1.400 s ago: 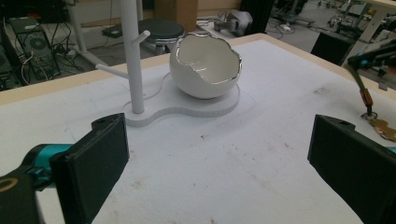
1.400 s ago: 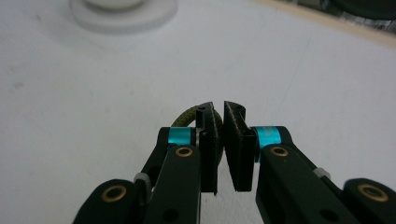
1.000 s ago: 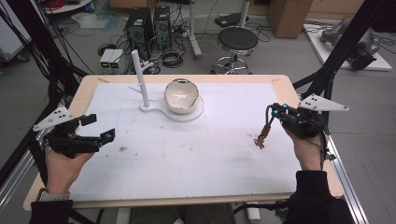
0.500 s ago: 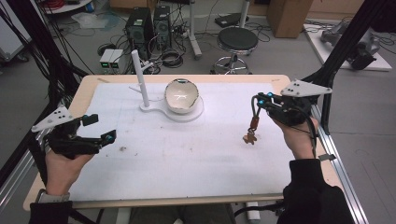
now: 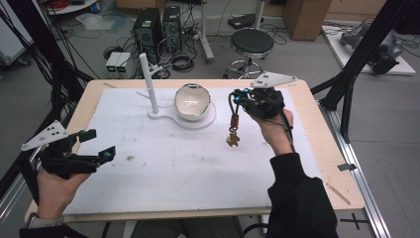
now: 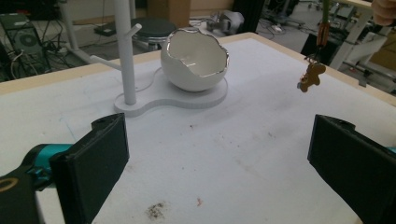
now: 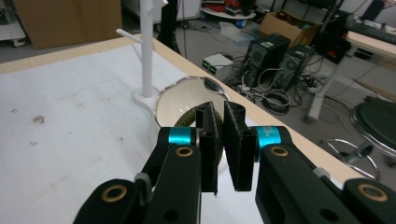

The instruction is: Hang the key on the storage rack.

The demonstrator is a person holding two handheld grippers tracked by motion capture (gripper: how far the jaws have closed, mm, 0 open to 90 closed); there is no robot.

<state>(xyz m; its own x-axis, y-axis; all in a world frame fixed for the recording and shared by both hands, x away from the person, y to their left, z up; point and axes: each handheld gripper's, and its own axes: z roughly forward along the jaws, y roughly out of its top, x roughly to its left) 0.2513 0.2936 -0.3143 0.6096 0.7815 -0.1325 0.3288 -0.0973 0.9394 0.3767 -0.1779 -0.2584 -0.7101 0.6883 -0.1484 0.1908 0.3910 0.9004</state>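
Right hand-held gripper [image 5: 236, 97] pinches a cord [image 5: 235, 110]; its charm [image 5: 233, 139] dangles near the worktop's [image 5: 307, 148] far edge. Swing could strike the bowl [image 5: 192, 101]. Left hand-held gripper [image 5: 96, 145]: jaws apart, empty.

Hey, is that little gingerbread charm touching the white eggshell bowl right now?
Apart. In the left gripper view the gingerbread charm hangs in the air, bare white mat visible between it and the eggshell bowl.

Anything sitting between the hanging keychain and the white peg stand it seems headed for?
The eggshell bowl sits between the keychain, held by the right gripper, and the stand's post.
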